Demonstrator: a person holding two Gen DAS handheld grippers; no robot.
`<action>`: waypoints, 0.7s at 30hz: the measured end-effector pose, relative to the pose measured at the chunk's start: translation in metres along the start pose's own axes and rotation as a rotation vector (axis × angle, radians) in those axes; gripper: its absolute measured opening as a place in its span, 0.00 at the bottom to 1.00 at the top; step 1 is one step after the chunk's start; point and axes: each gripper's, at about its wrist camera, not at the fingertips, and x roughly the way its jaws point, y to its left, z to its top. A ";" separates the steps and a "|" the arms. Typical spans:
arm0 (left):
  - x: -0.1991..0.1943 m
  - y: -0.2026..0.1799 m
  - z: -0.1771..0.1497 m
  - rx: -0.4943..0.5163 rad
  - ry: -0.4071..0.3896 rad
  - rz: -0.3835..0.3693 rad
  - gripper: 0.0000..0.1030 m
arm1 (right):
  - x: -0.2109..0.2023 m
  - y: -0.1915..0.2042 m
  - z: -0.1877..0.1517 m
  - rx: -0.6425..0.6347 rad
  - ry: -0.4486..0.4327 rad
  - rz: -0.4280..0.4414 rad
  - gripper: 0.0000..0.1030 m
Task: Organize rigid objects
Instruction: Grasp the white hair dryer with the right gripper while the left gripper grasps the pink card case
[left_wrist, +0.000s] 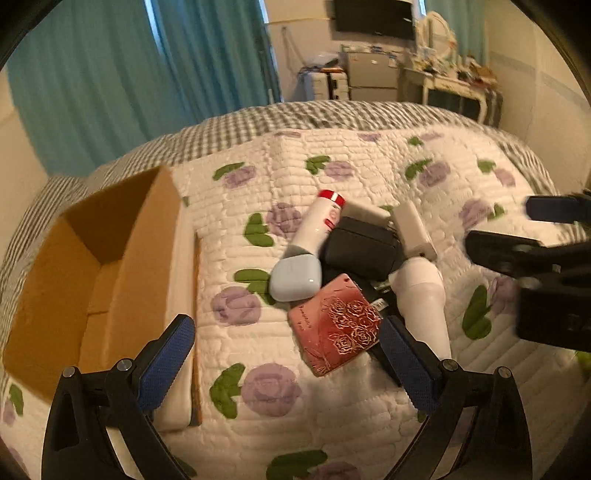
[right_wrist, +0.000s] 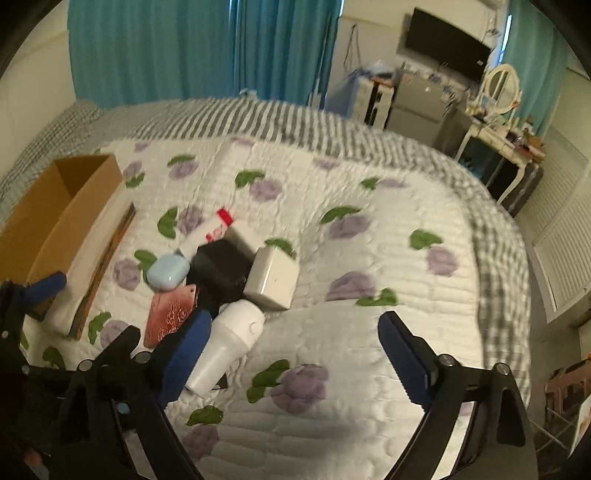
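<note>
A pile of small objects lies on the quilted bed: a red embossed rose card case (left_wrist: 338, 325) (right_wrist: 170, 314), a pale blue earbud case (left_wrist: 295, 277) (right_wrist: 166, 273), a white tube with a red cap (left_wrist: 319, 221) (right_wrist: 210, 232), a black box (left_wrist: 364, 251) (right_wrist: 221, 269), a white charger block (left_wrist: 412, 227) (right_wrist: 275, 280) and a white hair-dryer-shaped device (left_wrist: 424, 299) (right_wrist: 229, 343). My left gripper (left_wrist: 288, 362) is open, above the quilt just in front of the pile. My right gripper (right_wrist: 295, 354) is open, to the right of the pile; it also shows in the left wrist view (left_wrist: 535, 243).
An open cardboard box (left_wrist: 92, 266) (right_wrist: 55, 210) stands on the left of the bed, with a white flat book (left_wrist: 181, 332) (right_wrist: 96, 266) lying beside it. Teal curtains, a dresser and a TV are beyond the bed.
</note>
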 end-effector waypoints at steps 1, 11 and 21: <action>0.001 -0.002 -0.001 0.002 -0.005 0.004 0.99 | 0.007 0.002 0.001 -0.002 0.024 0.010 0.81; -0.004 -0.011 -0.005 0.033 -0.013 -0.037 0.99 | 0.056 0.010 -0.005 0.046 0.209 0.108 0.68; -0.006 -0.011 -0.006 -0.002 0.030 -0.083 0.99 | 0.087 0.020 -0.005 0.074 0.312 0.190 0.62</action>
